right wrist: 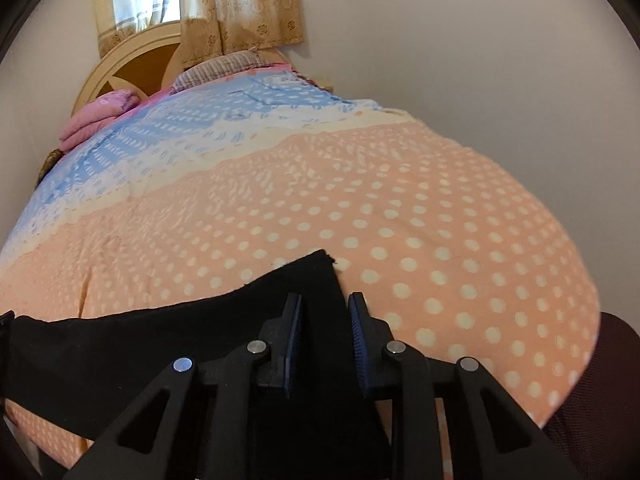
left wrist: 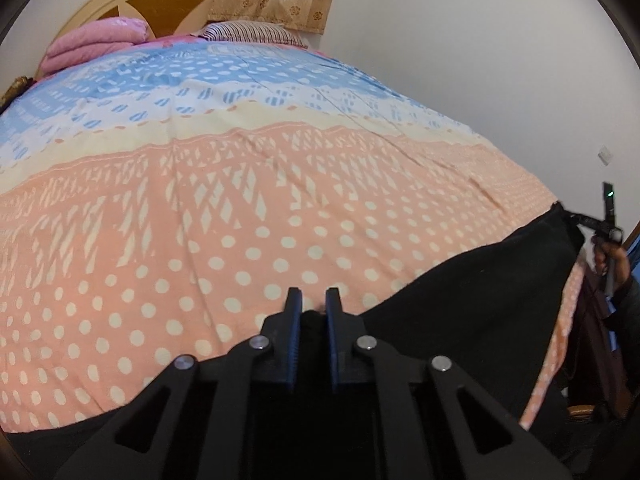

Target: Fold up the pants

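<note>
Black pants lie flat along the near edge of the bed, one end toward the near right corner, the rest running left along that edge and partly draping over it. Left gripper has its jaws drawn in narrow, with a bunched bit of the black cloth pinched between the blue pads. Right gripper sits on the other end of the pants; jaws are partway closed with cloth lying between them, but a gap still shows at the pads, so I can't tell if it actually bites yet. My read on handling: soft, light, limp knit fabric, no stiffness, will sag and swing when lifted, so both ends need to rise together with tension across the span. Best holds look like the hem or waistband corners, where seams are thicker and less likely to slip out. Surface is a bedspread, peach with white dots near, blue and white farther back; soft and slightly wrinkled, may drag with the cloth. Far end: rounded headboard, pink folded blanket, striped pillow, curtain, plain pale walls.
</note>
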The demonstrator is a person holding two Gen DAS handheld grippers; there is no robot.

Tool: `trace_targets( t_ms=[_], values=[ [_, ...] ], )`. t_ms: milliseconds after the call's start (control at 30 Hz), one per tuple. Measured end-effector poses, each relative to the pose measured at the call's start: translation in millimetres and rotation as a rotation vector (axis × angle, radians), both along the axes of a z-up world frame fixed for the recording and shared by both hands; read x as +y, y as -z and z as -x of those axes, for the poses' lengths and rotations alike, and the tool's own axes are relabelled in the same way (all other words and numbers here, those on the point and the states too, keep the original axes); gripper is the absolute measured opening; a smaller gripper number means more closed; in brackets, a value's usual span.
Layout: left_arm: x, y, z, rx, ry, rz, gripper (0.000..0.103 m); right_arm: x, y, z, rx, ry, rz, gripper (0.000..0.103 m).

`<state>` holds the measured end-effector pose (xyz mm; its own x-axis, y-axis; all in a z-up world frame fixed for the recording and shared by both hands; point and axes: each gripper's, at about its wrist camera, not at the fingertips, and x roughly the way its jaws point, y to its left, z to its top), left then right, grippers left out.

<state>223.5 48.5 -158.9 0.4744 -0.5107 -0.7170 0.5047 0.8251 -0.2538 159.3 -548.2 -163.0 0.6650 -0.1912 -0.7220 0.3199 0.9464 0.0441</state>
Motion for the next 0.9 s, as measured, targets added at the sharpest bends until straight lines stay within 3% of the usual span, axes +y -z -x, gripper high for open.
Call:
trace_targets(
  t_ms=[67,100,167,233,333,400,433,500,533,667,733,800,833,900],
  values=[
    [1.6,3.8,-1.4,-0.013,-0.014,0.002,0.018,13.5,-11.8,11.1,-0.033,-0.021,0.021,0.030],
    [2.7,6.0,-2.3,-0.015,-0.023,0.009,0.020,25.7,-17.5,16.8,-0.051,-0.052,0.039,0.052],
    [5.9,7.0,-4.6,-0.013,-0.043,0.016,0.026,52.5,-23.6,26.5,-0.084,-0.129,0.066,0.073],
    [10.0,6.3,-4.9,-0.027,-0.073,0.011,0.036,94.5,-22.0,32.6,-0.090,-0.272,0.056,0.073],
    [19.7,7.0,-4.4,-0.028,-0.118,0.035,0.039,153.7,-11.1,29.2,-0.072,-0.462,0.048,0.073],
    [29.2,7.0,-5.9,-0.023,-0.152,0.065,0.039,179.4,-7.8,16.9,-0.075,-0.530,-0.002,0.073],
    [34.3,7.6,-7.7,-0.011,-0.163,0.088,0.039,186.6,-7.7,8.9,-0.077,-0.535,-0.016,0.072],
    [39.3,10.4,-9.6,0.005,-0.179,0.110,0.039,201.1,-8.5,-14.3,-0.071,-0.550,-0.007,0.054],
    [40.4,10.7,-9.5,0.005,-0.186,0.114,0.039,205.5,-7.9,-26.5,-0.059,-0.552,0.013,0.052],
    [34.2,10.3,-7.5,-0.011,-0.169,0.103,0.041,224.4,9.6,-59.3,0.076,-0.673,0.038,0.050],
    [33.1,10.2,-6.7,-0.017,-0.167,0.102,0.043,234.1,19.7,-58.6,0.126,-0.727,0.099,0.048],
    [33.3,10.7,-6.9,-0.017,-0.162,0.104,0.044,243.9,33.6,-55.8,0.170,-0.743,0.197,0.033],
    [33.6,11.0,-6.9,-0.016,-0.160,0.104,0.049,245.7,36.1,-54.3,0.168,-0.752,0.218,0.032],
    [32.8,11.2,-7.1,-0.015,-0.162,0.095,0.055,244.3,35.6,-52.6,0.162,-0.764,0.214,0.020]
  ],
)
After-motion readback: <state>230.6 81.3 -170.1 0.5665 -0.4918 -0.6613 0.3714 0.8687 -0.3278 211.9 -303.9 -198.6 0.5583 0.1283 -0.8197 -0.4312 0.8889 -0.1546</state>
